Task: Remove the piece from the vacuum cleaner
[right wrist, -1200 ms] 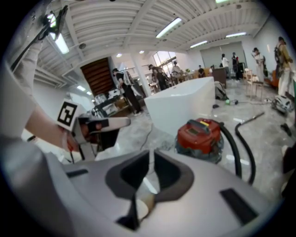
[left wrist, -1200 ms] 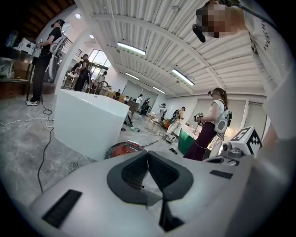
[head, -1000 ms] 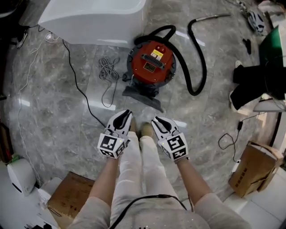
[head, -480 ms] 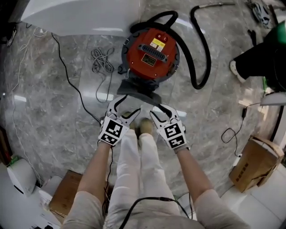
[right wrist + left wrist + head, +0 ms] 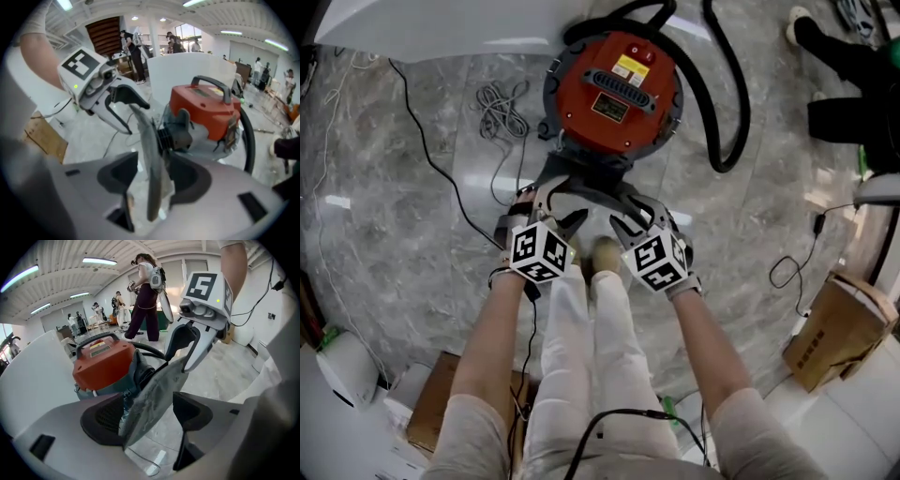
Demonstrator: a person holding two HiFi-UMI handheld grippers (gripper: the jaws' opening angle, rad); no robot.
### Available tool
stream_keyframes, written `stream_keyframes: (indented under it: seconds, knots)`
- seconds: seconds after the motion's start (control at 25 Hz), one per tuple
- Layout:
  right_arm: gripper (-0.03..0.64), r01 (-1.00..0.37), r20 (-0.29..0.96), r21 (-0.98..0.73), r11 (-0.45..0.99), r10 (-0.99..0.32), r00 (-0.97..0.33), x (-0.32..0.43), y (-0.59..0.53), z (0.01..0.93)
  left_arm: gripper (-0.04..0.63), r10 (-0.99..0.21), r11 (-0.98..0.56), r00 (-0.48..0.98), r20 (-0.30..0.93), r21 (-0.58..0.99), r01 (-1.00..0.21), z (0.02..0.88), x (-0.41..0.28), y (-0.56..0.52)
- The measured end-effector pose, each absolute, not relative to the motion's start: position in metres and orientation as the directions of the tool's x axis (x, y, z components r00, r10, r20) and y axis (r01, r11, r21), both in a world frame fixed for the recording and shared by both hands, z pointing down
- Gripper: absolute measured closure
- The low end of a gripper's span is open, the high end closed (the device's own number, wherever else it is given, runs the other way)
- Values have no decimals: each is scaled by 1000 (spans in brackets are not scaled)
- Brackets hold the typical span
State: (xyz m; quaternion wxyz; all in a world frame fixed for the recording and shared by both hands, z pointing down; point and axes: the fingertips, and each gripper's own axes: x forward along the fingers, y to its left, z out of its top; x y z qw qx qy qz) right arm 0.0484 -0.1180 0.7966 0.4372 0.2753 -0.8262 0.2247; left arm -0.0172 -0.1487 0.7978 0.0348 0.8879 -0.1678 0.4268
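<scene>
A red vacuum cleaner [image 5: 614, 89] stands on the marble floor. A flat grey piece [image 5: 589, 183] juts from its near side. My left gripper [image 5: 555, 208] and right gripper [image 5: 639, 214] hang low over that piece, side by side. Both sets of jaws have just been opening and now stand wide. In the left gripper view the grey piece [image 5: 154, 397] stands edge-up between the left gripper's [image 5: 145, 416] pads, and I see no pad pressing on it. The right gripper view shows the piece [image 5: 152, 154] edge-on inside the right gripper [image 5: 152, 180], with a gap on both sides.
A black hose [image 5: 727, 103] loops from the vacuum to the right. A coiled cable [image 5: 497, 103] lies on its left, and a white tub [image 5: 441, 28] stands behind. A cardboard box [image 5: 839, 328] sits at right. The wearer's legs [image 5: 591, 328] stand between the arms.
Both grippers have dropped toward the floor and forward to the grey piece, and their jaws went from nearly shut to wide open around it.
</scene>
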Motion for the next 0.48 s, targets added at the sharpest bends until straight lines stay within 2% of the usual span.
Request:
stream_keyframes:
  seconds: [0.48]
  knots:
    - [430, -588, 853, -87, 804, -245, -462, 32, -136, 818, 267, -249, -943, 560, 790, -66, -327, 825, -10, -170]
